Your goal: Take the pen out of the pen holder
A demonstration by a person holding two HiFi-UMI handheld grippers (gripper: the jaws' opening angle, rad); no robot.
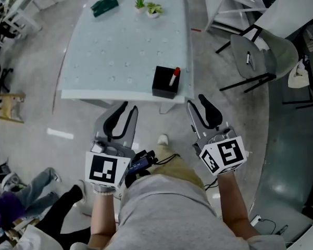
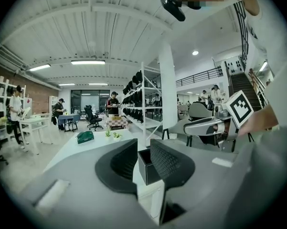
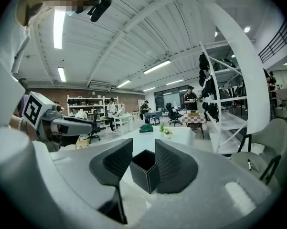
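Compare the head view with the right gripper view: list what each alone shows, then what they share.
Head view only: the red-capped pen standing in the pen holder. Right gripper view only: the ceiling lights and people in the background. Both: the pen holder, the table, the two small plants, and the right hand-held gripper, jaws apart and empty.

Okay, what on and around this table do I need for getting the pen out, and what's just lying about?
Needed: the red pen, the black pen holder it stands in, the left gripper and right gripper, both open.

Lying about: the green object and two small potted plants at the far end of the table, the grey chair at right.
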